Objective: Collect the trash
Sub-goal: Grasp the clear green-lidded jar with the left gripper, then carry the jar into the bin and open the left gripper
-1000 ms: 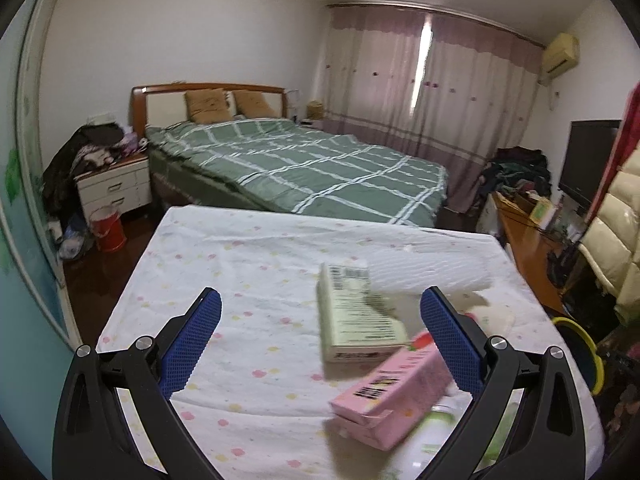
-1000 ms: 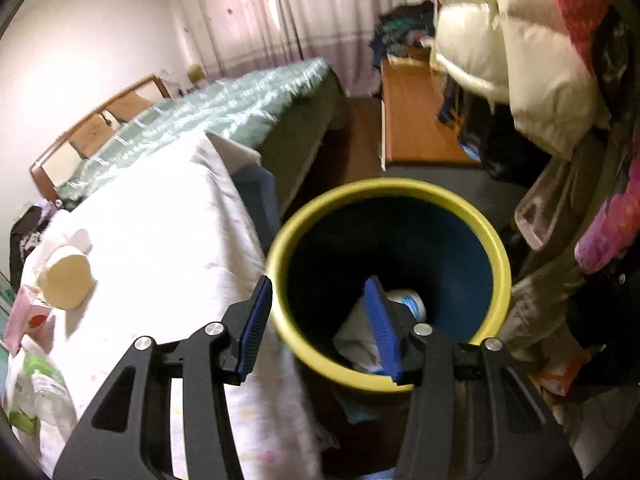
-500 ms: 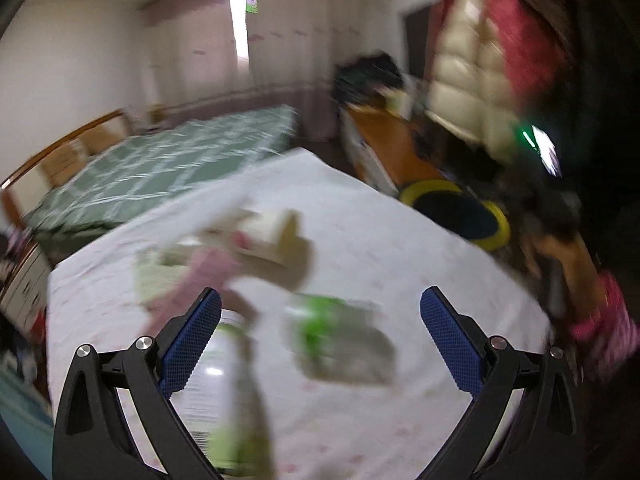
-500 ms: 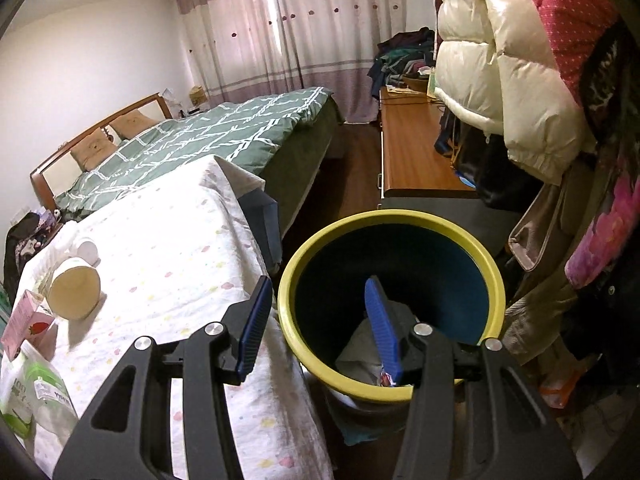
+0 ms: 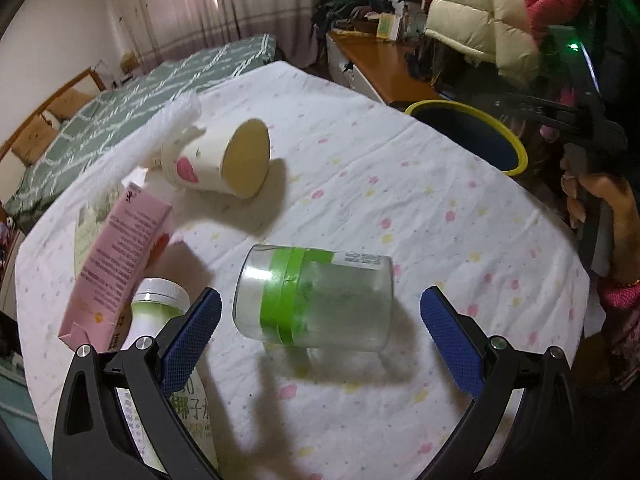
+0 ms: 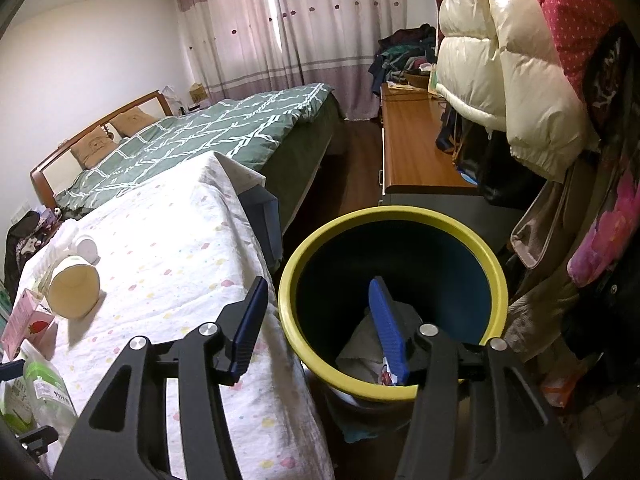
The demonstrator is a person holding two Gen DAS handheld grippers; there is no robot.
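Note:
My left gripper [image 5: 320,330] is open and empty, hovering over a clear plastic jar with green tape [image 5: 314,298] lying on its side on the table [image 5: 400,216]. A paper cup [image 5: 224,162], a pink carton [image 5: 118,256] and a white-capped bottle [image 5: 154,320] lie to the left. My right gripper [image 6: 320,326] is open and empty above the rim of the yellow-rimmed blue bin [image 6: 394,240], which holds grey crumpled trash [image 6: 370,338]. The bin also shows in the left wrist view [image 5: 468,134].
The table has a white dotted cloth [image 6: 168,264]. A green bed [image 6: 208,136] stands behind it. A wooden cabinet [image 6: 412,152] and hanging puffy jackets [image 6: 500,52] crowd the right side next to the bin. The person's hand [image 5: 600,200] shows at the right.
My left gripper has swung right and down from facing the bed to hovering over the taped jar. My right gripper has risen a little above the bin and stayed open.

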